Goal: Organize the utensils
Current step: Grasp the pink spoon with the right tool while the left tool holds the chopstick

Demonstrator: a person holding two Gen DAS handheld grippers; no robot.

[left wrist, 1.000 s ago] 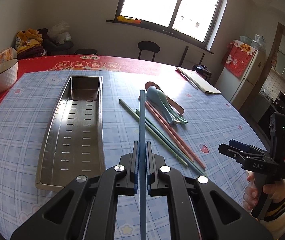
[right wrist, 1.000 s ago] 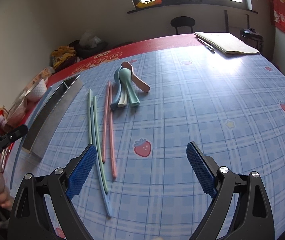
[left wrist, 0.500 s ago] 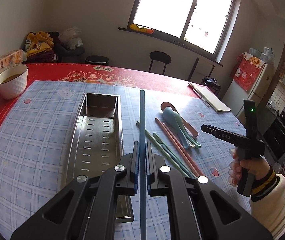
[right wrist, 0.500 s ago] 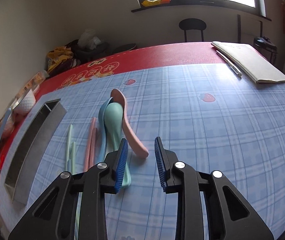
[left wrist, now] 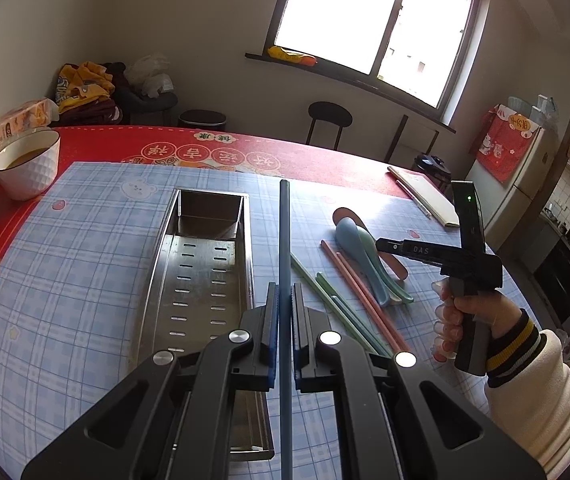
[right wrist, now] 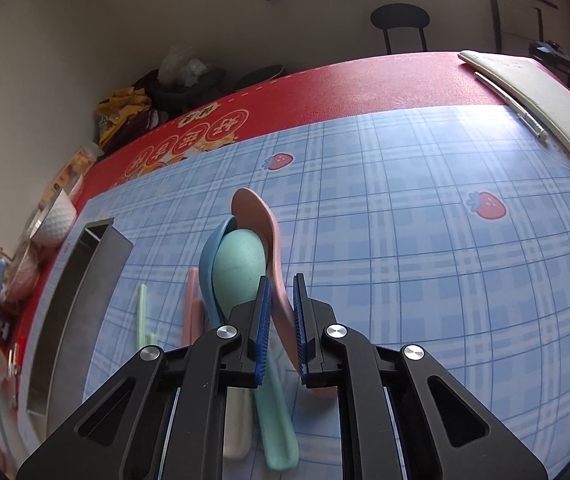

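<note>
My left gripper [left wrist: 283, 292] is shut on a blue chopstick [left wrist: 284, 232], held above the right rim of the long perforated steel tray [left wrist: 157, 264]. To the right lie green chopsticks [left wrist: 337, 312], pink chopsticks [left wrist: 365, 304] and a cluster of spoons. My right gripper [right wrist: 283, 284] is low over that cluster, its jaws closing on the handle of the pink spoon [right wrist: 255, 212], which fills the gap between the blue pads. A teal spoon [right wrist: 239, 264] and a blue spoon [right wrist: 209, 256] lie just left of it. In the left wrist view the right gripper [left wrist: 381, 244] reaches over the spoons.
A white bowl [left wrist: 27, 162] stands at the table's left edge on the red cloth. A notebook [right wrist: 541, 100] with a pen lies at the far right. A person's hand [left wrist: 461, 320] in a striped cuff holds the right gripper. A stool stands beyond the table.
My right gripper has travelled left to the spoons and dropped lower, and its jaws went from wide apart to closed around the pink spoon's handle. The left gripper drifted a little, still holding the chopstick.
</note>
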